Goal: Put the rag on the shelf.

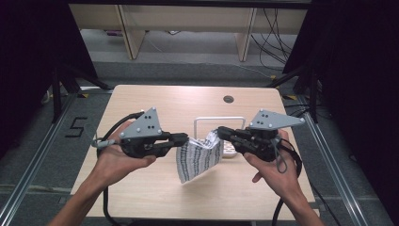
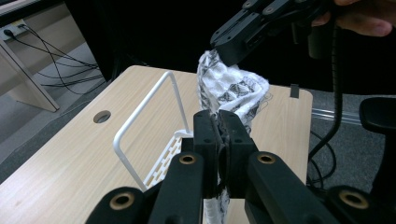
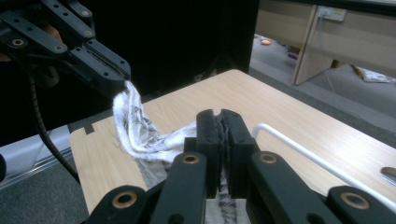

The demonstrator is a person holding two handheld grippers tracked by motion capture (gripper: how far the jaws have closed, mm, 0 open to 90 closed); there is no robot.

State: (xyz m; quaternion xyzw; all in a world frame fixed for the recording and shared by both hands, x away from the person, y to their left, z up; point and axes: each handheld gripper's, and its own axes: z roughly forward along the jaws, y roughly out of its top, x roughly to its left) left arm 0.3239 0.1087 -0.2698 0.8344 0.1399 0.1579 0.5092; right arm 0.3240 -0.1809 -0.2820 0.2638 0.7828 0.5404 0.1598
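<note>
Nearest the camera in the high view, two forearms come in from the bottom edge. The left gripper (image 1: 184,138) has its jaws pinched tight on one upper corner of a white patterned cloth (image 1: 200,159), and the right gripper (image 1: 220,132) is clamped the same way on the opposite corner. Each gripper view shows the fabric squeezed between its own black jaws, with the other gripper biting the cloth farther off. The cloth hangs between them above the wooden table (image 1: 155,101), sagging in the middle, its lower corner low over the tabletop.

Just behind the cloth stands a white wire rack (image 1: 219,119) with a slotted base. Farther back the table has a round cable hole (image 1: 228,99).

The risks, as I judge them: the grips hold only small bites of fabric, so pulling the corners apart too hard could slip one free and drop that side. The hanging edge could also snag on the rack's wire frame.

On the floor to the left of the table, black tape forms the number "5" (image 1: 75,127). The cloth's print carries no readable writing.
</note>
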